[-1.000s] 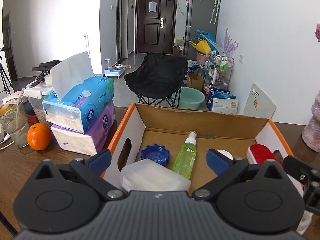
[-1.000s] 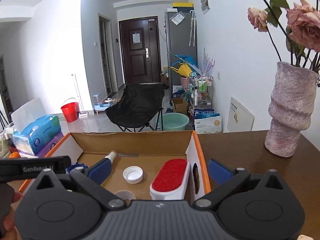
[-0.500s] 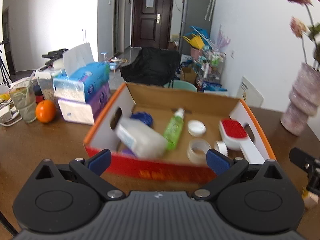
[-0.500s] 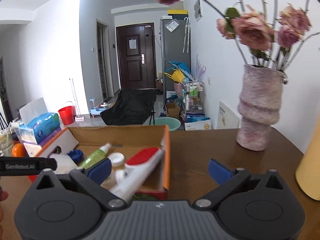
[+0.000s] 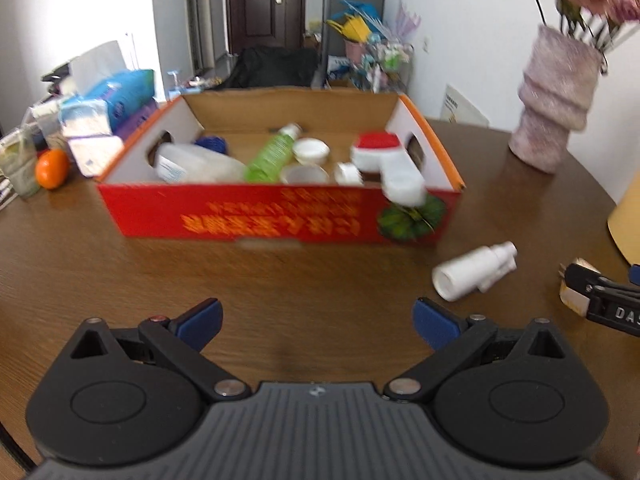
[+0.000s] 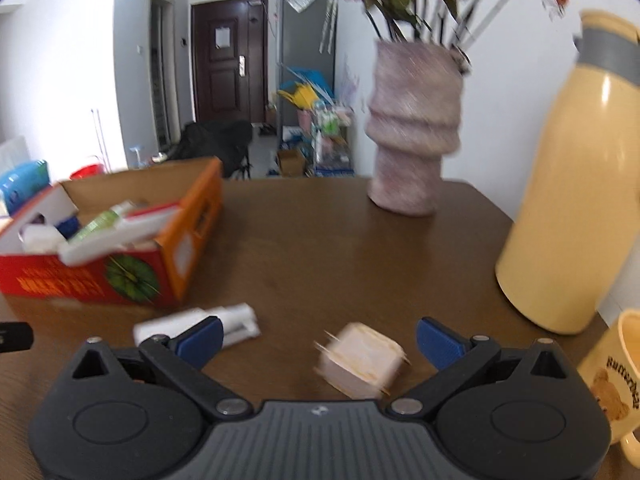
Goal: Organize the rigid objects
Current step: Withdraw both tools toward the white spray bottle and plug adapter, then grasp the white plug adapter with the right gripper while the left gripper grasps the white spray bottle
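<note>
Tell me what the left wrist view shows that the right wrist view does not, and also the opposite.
Only the left wrist view shows the orange and the tissue packs to the left of the box. Only the right wrist view shows the yellow flask, the yellow mug and a small pale box between the right tongs. Both show the red cardboard box, the white bottle lying on the table, and the pink vase.

one box [image 5: 248, 216], two vessels: one vase [image 6: 414, 136], one flask [image 6: 576, 184].
</note>
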### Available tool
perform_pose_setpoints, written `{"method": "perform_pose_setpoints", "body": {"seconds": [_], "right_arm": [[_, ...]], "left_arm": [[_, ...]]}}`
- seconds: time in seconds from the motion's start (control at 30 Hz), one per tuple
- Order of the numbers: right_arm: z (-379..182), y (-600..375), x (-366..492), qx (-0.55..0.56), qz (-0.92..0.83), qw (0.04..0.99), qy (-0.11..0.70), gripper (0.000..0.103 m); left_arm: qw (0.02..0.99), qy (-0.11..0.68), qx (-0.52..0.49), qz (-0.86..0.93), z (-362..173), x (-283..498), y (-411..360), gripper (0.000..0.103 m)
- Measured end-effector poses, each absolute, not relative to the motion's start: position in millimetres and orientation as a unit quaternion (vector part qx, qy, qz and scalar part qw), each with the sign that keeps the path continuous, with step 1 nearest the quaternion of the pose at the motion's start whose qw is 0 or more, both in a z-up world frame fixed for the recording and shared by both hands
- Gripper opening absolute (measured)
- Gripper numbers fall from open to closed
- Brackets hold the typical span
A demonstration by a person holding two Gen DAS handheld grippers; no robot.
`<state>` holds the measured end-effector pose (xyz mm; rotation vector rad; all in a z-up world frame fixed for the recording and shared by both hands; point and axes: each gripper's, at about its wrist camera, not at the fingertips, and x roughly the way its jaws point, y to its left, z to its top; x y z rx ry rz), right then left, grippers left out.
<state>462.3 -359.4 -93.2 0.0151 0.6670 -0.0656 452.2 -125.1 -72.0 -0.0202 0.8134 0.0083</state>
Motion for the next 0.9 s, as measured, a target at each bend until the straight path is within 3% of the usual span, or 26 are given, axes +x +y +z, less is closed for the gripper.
{"method": "perform_pose_setpoints", "body": {"seconds": [0.13,0.33,0.43,0.47,0.9], "right_arm": [[-108,-376,466,0.011,-0.036,0.939,0.343,0.101],[-127,-391,478,0.007,-0.018,0.933,0.359,0.089],[-134,-397,483,0.012,0.004,0.929,0.370,0.071],[-134,-399,483,0.013,0.011,0.929,0.368,0.058],[-133,-406,479,0.004,0.002,0.933,0.360,0.057]], "left_arm": [[0.913,0.407,-0.002,-0.008,-82,454,-147,0.103],[0.908,0.418,0.011,-0.022,-95,465,-175,0.103],[0.907,0.420,0.015,-0.027,-99,470,-186,0.103],[0.907,0.419,0.016,-0.030,-100,471,-190,0.103],[0.909,0.414,0.017,-0.048,-105,490,-219,0.103]]}}
